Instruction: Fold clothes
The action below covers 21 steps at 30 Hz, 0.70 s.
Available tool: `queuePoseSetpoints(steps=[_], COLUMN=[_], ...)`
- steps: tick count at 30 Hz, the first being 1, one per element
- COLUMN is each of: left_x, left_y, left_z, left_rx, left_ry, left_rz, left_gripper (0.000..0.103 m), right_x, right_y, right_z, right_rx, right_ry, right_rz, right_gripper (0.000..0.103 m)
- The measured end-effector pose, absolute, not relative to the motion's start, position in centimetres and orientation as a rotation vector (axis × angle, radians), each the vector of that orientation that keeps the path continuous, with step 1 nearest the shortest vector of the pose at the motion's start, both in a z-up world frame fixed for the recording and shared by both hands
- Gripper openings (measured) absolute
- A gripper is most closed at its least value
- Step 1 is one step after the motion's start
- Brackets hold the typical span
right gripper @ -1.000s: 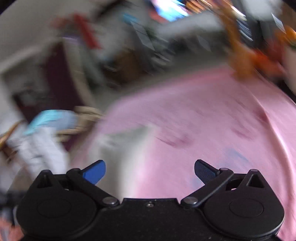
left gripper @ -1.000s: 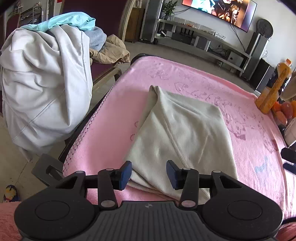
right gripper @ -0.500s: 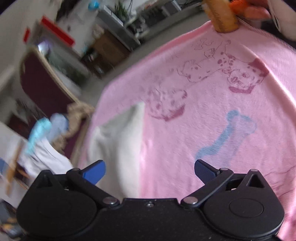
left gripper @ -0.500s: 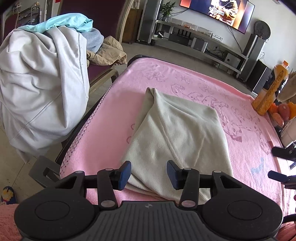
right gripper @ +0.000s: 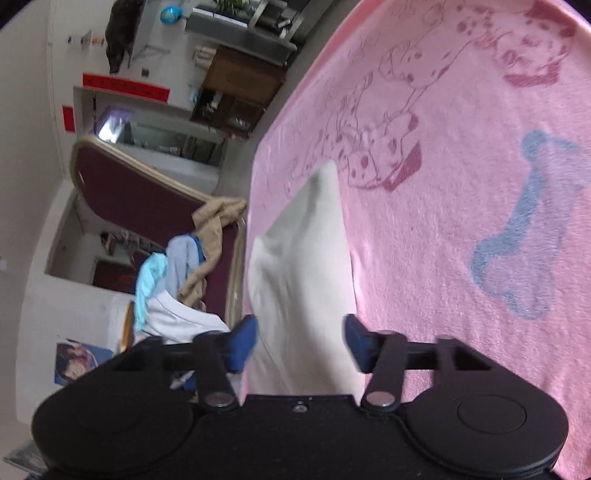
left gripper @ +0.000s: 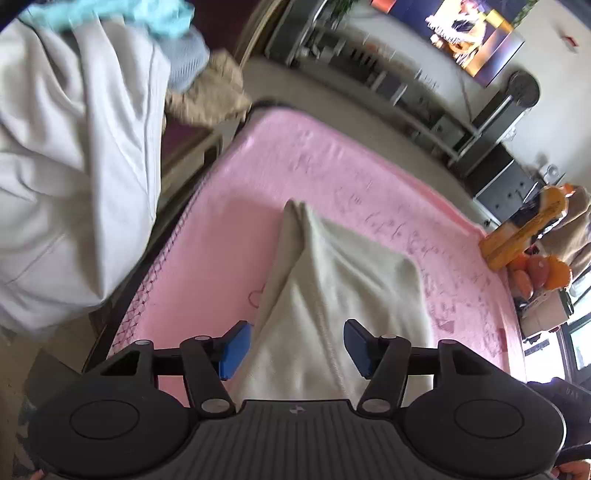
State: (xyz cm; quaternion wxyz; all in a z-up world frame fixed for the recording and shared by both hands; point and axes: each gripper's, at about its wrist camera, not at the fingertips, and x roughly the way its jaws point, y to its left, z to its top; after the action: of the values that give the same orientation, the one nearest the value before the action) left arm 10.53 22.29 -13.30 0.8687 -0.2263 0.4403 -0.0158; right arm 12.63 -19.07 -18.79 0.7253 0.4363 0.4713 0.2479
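A soft cream cloth (left gripper: pixel 332 295), folded to a point, lay on a fuzzy pink blanket (right gripper: pixel 443 221). The left gripper (left gripper: pixel 295 347) was opening and the right gripper (right gripper: pixel 301 341) closing, both with jaws apart over the cloth; piled clothes (left gripper: pixel 74 147) sat nearby.

The folded cream garment (left gripper: pixel 332 295) runs under the left gripper's body, so its near edge is hidden; in the right wrist view the same happens. The heap of clothes (left gripper: pixel 74 166) is smeared by motion and cut by the frame's left edge. The television (left gripper: pixel 469 33) picture is unreadable.
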Motion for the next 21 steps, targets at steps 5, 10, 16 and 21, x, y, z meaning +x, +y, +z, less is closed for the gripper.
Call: queuePoseSetpoints(steps=[5,10,16,21], left_x=[12.7,13.9,15.0,16.4], left_y=[23.2,24.4,23.4,22.0], left_z=[-15.5,-17.0,-18.2,-18.6], left_rx=[-0.503,-0.567,-0.553,-0.525], left_ry=[1.014,1.055,1.107,1.113], left_rz=[-0.050,-0.082,-0.155,-0.201], left_gripper=[0.065,0.071,0.066,0.061], right_x=[14.7,17.7,19.0,19.6], right_y=[-17.3,-16.0,-16.2,-15.8], right_z=[-18.8,-19.1,-21.8,-22.9], right_rx=[0.901,0.827,0.893,0.930], right_ry=[1.090,1.129,1.151,1.152], right_rz=[0.561,0.556,0.544,0.555], right_gripper=[0.049,0.061,0.060,0.050])
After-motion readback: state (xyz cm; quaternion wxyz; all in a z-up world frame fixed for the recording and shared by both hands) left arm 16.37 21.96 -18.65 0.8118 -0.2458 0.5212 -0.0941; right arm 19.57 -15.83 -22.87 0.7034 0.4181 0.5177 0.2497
